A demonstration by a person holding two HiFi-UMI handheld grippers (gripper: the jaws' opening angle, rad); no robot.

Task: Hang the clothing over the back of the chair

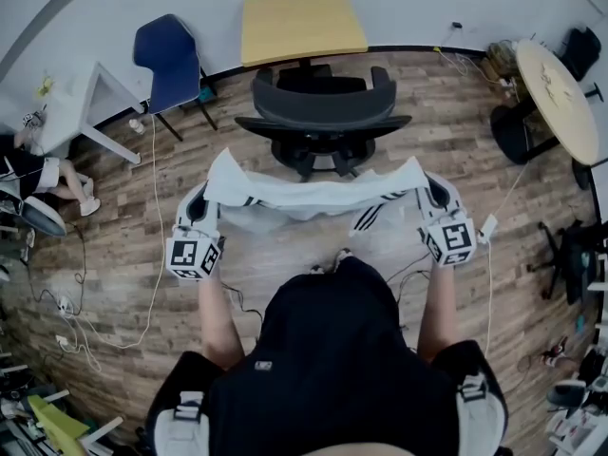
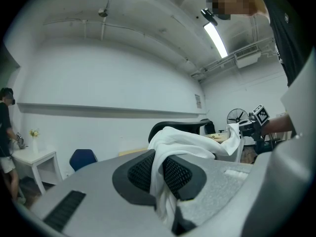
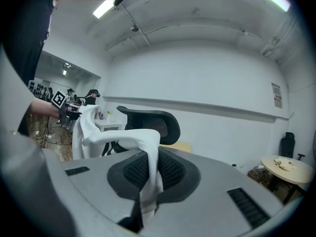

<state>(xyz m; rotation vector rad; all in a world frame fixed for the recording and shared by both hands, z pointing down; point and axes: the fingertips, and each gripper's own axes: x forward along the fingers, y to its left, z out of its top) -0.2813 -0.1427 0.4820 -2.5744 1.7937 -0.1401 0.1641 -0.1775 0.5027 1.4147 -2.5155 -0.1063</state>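
The left gripper (image 1: 201,218) is clamping shut on one top corner of the white clothing (image 1: 313,196). The right gripper (image 1: 435,215) is pinching the other corner, and both gripper views are showing fabric bunching between closed pads. The clothing is hanging stretched in the air between them, sagging mid-span, just short of the black chair (image 1: 323,112). It is looking light, soft and floppy, so corner holds are suiting it. It should be draping easily over the chair's back, though possibly sliding.
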